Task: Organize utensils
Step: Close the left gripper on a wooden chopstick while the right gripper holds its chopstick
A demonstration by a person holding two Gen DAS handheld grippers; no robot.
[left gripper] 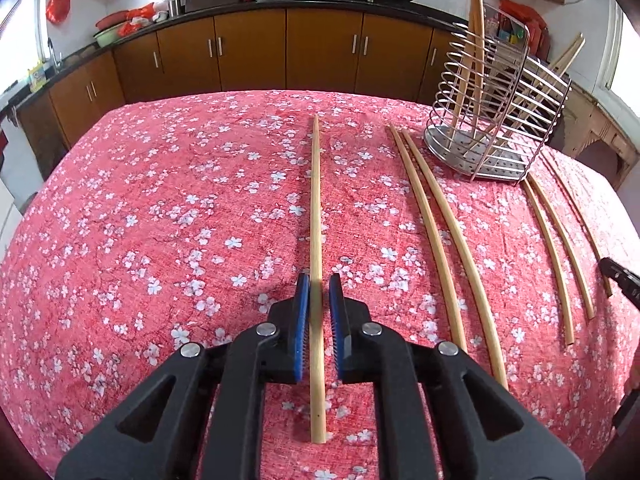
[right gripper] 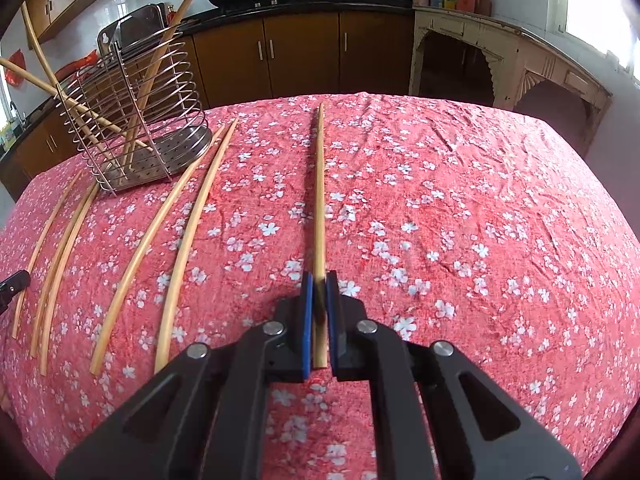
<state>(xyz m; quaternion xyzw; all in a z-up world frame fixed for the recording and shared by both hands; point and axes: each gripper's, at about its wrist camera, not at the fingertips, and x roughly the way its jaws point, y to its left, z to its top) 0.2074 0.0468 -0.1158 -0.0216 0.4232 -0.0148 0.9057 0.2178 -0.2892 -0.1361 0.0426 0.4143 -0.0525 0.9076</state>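
My left gripper straddles a bamboo chopstick that lies on the red flowered tablecloth; its blue pads stand a little apart from it, open. My right gripper is shut on another chopstick, which points away from me. A wire utensil holder with several chopsticks leaning inside stands at the far right of the left view. It also shows in the right wrist view, at the far left.
Several loose chopsticks lie on the tablecloth between the two grippers, near the holder; they also show in the right wrist view. Wooden kitchen cabinets and a counter with woks stand beyond the table.
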